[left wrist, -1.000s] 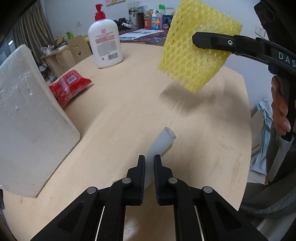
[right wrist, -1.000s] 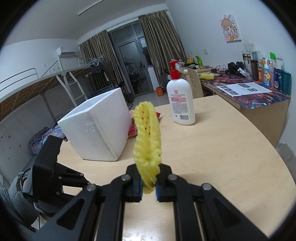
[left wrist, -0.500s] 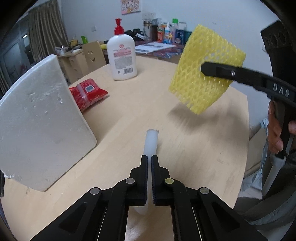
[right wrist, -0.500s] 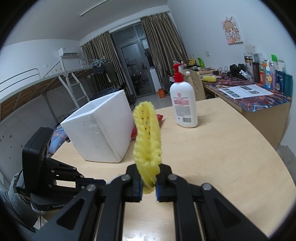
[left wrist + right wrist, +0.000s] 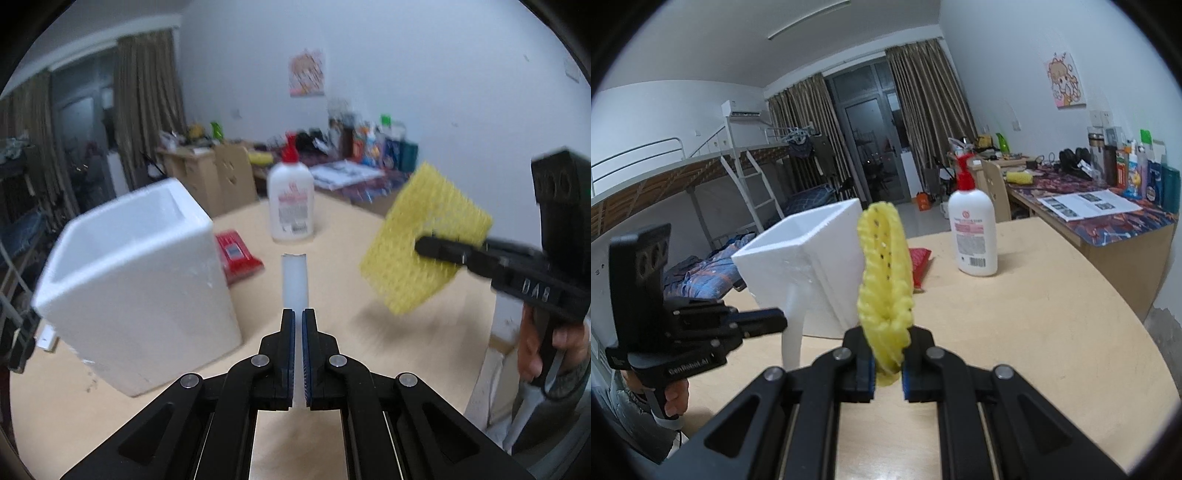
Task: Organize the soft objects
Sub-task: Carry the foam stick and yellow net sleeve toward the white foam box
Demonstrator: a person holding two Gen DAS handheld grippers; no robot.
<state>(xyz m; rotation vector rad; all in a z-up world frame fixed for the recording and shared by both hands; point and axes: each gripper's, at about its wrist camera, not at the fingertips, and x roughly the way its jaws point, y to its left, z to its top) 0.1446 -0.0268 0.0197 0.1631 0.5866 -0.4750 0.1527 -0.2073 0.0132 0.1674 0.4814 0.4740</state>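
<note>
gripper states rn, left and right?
Left gripper: shut on the white foam tube.
Right gripper: shut on the yellow foam net.

walls (image 5: pixel 1008 66) showing white | brown curtains (image 5: pixel 923 110) flanking dark glass door (image 5: pixel 866 147) | bunk bed (image 5: pixel 701 173) standing left | cluttered desk (image 5: pixel 1108 218) lining right wall

Two soft pieces up, foam box waiting

I see a yellow foam net (image 5: pixel 884 284) and white foam tube (image 5: pixel 294 282) held above the table, beside the open white foam box (image 5: pixel 136 280) standing upright.
</note>
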